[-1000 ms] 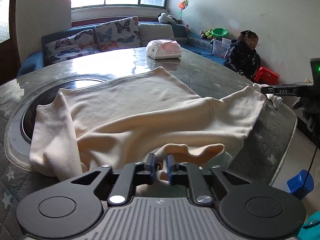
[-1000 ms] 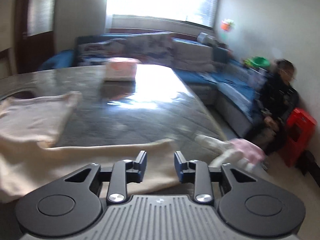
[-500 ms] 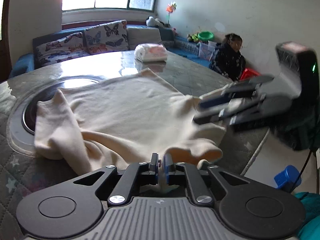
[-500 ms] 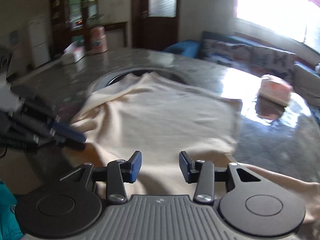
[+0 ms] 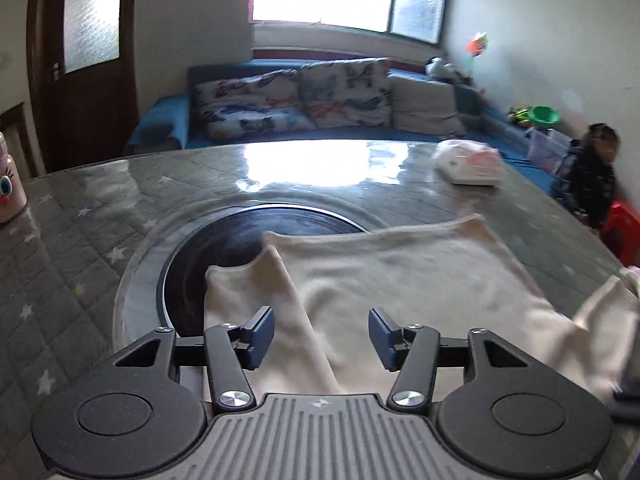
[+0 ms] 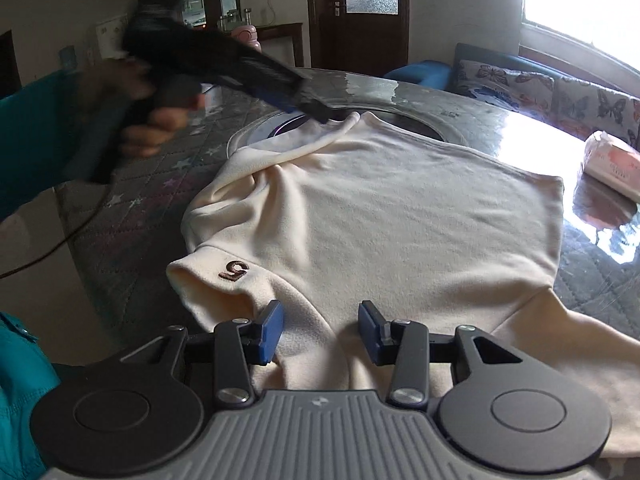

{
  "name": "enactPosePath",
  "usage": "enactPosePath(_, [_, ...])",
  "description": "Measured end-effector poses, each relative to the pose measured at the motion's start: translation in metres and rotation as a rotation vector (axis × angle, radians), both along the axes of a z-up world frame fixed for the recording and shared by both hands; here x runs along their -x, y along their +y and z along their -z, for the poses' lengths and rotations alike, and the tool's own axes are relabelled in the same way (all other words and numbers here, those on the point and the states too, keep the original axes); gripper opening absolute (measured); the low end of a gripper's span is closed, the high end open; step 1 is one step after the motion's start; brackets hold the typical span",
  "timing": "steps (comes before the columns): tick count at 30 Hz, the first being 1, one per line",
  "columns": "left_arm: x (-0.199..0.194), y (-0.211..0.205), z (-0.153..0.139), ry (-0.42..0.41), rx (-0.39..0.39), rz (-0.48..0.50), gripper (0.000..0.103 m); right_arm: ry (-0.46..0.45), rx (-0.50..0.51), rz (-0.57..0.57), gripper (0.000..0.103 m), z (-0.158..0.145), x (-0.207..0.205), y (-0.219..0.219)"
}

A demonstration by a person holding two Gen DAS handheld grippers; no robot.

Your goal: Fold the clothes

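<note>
A cream long-sleeved shirt (image 5: 400, 276) lies spread on the glass-topped table (image 5: 100, 208). One sleeve is folded in along its left side. My left gripper (image 5: 322, 338) hovers over that sleeve, its jaws opening, with cloth below them but not pinched. In the right wrist view the shirt (image 6: 380, 220) shows a brown "5" on a folded cuff (image 6: 234, 272). My right gripper (image 6: 320, 334) stands open just above a ridge of cloth at the near edge. The left gripper (image 6: 312, 106) appears there blurred, held by a hand (image 6: 152, 128), its tips by the far cuff.
A dark round inset (image 5: 224, 240) sits in the table under the shirt's far corner. A tissue pack (image 5: 468, 164) lies at the far right. A pink bottle (image 5: 8, 176) stands at the left. A person (image 5: 588, 176) sits by the sofa (image 5: 300, 100).
My left gripper let go of the cloth it was pinching, opened, and swung left over the folded sleeve. My right gripper swung from the table's right end to the shirt's near edge.
</note>
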State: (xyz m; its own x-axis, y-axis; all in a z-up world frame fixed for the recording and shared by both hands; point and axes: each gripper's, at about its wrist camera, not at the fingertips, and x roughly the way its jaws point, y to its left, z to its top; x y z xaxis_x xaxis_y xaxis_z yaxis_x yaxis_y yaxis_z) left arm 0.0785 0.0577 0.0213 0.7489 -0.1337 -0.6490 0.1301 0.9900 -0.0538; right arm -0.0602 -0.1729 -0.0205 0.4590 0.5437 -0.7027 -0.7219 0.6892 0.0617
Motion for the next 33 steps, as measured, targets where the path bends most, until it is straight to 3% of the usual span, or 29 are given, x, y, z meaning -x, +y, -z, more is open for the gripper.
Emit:
enactPosePath(4, [-0.042,-0.002,0.016,0.037,-0.03,-0.054,0.06,-0.004,0.002,-0.011,0.043,-0.001,0.0,-0.001])
enactPosePath(7, [-0.056,-0.003,0.027,0.061,-0.022,-0.085,0.055,-0.006,0.003,-0.015,0.044,-0.001,0.0,-0.002])
enactPosePath(10, [-0.064,0.001,0.036,0.082,-0.017,-0.103,0.021,-0.007,0.004,-0.019,0.045,-0.001,-0.001,-0.002])
enactPosePath(14, [-0.051,0.022,0.032,0.061,0.029,-0.138,0.005,-0.01,0.01,-0.022,0.046,-0.001,-0.002,-0.001])
enactPosePath(27, [0.071,0.133,-0.022,-0.136,0.156,-0.348,0.003,-0.035,0.052,-0.009,0.05,-0.002,0.001,0.006])
enactPosePath(33, [0.13,0.159,-0.028,-0.2,0.156,-0.394,0.003,-0.057,0.089,-0.025,0.05,-0.006,0.004,0.01])
